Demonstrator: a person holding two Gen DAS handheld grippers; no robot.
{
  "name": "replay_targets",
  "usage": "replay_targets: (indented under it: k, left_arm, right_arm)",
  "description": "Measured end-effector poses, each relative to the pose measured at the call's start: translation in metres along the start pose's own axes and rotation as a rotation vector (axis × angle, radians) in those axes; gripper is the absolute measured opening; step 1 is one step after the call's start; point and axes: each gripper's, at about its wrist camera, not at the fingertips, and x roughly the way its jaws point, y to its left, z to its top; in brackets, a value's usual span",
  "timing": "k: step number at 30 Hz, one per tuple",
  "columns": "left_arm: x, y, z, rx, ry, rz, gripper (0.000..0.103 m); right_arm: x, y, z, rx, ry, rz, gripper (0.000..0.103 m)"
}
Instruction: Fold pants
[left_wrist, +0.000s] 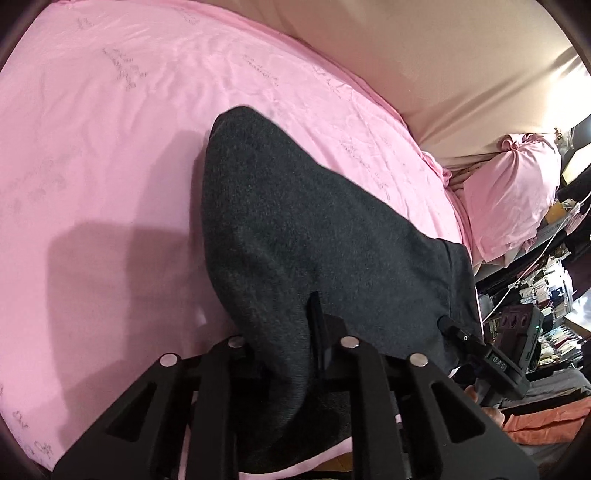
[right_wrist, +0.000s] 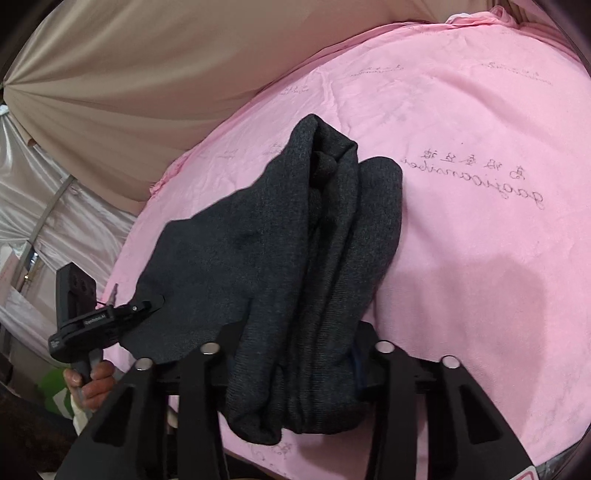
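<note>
Dark grey pants (left_wrist: 295, 229) lie stretched over a pink bedsheet (left_wrist: 110, 147). In the left wrist view my left gripper (left_wrist: 295, 332) is shut on one end of the pants near the bed's front edge. My right gripper (left_wrist: 448, 326) pinches the same end further right. In the right wrist view my right gripper (right_wrist: 295, 354) is shut on a bunched, folded part of the pants (right_wrist: 325, 236). My left gripper (right_wrist: 155, 301) grips the pants' edge at the left.
The pink sheet (right_wrist: 480, 221) covers the bed. A beige curtain (right_wrist: 147, 74) hangs behind it. A pink pillow (left_wrist: 513, 199) lies at the right end. Cluttered shelves (left_wrist: 546, 295) and orange cloth (left_wrist: 546, 421) stand at the right.
</note>
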Motion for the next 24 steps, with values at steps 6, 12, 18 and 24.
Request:
replay_targets:
  k: [6,12,18,24]
  left_arm:
    - [-0.037,-0.022,-0.011,0.052,0.009,-0.049,0.013]
    - [-0.055,-0.028,-0.040,0.069,0.068,-0.046,0.013]
    - [-0.099,-0.065,-0.029,0.194,-0.014,-0.079,0.010]
    - [-0.160,-0.118,0.000,0.401,-0.215,-0.093,0.010]
  right_arm:
    - [-0.035,0.009,-0.009,-0.030,0.014,0.038,0.032]
    - [-0.049,0.015,-0.040,-0.015,0.091,-0.004,0.032]
    - [-0.082,0.055,-0.027,-0.110,0.028,0.030,0.032]
    - [-0.132,0.106,0.016,-0.265,-0.166,0.067,0.032]
